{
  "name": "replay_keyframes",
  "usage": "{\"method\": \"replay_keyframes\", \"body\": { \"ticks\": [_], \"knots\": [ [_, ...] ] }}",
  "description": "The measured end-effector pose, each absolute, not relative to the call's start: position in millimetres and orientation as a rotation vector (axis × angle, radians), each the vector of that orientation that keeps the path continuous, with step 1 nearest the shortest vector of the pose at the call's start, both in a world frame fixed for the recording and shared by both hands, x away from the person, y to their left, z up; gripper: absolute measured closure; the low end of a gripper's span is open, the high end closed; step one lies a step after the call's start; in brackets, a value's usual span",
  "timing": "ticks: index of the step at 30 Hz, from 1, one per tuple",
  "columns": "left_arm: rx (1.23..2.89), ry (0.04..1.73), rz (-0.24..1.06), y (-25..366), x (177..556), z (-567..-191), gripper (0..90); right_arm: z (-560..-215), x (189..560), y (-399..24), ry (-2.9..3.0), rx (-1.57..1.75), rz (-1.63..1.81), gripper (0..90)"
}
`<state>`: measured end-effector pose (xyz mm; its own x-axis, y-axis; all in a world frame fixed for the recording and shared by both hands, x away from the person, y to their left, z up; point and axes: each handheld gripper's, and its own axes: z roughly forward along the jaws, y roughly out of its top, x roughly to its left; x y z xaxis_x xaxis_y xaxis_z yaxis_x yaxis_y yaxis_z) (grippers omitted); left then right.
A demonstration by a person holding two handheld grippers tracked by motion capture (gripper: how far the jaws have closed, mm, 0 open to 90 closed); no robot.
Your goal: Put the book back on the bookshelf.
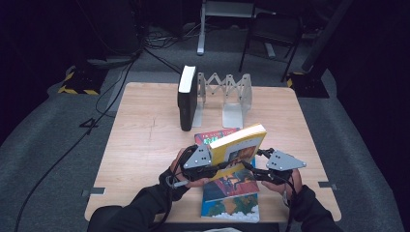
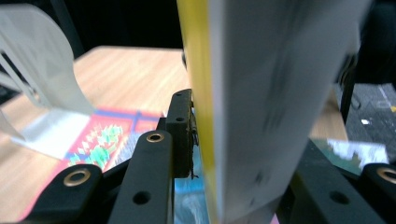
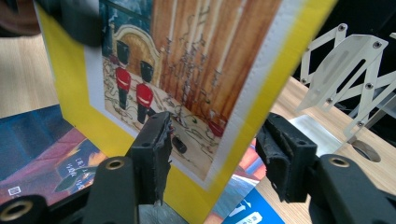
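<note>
Yellow book (image 1: 240, 143) lifted over the table (image 1: 145, 145)
The left gripper (image 1: 216, 166) pinches the book, tilted above flat books (image 1: 231, 193) near a folding rack (image 1: 227, 94); the right gripper (image 1: 255, 170) stands spread around its edge, pads not pressing

The thick yellow-covered book (image 1: 240, 143) with a painted picture of red-coated soldiers on its front (image 3: 154, 88) is lifted off the table, tilted with its white page edges facing up and its lower end low over the colourful flat picture books (image 1: 231, 186) lying near the table's front edge.
</note>
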<state>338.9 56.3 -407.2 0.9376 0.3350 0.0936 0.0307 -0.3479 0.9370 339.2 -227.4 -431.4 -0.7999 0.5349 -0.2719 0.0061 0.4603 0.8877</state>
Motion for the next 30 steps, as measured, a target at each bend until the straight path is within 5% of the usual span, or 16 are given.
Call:
{"method": "replay_keyframes", "body": {
  "ticks": [30],
  "knots": [
    [1.808, 0.239, 0.391, 48, 336, -363, 72.9, -433, 339, -228, 2.198, 0.46, 1.317, 44.2]
  ]
}}
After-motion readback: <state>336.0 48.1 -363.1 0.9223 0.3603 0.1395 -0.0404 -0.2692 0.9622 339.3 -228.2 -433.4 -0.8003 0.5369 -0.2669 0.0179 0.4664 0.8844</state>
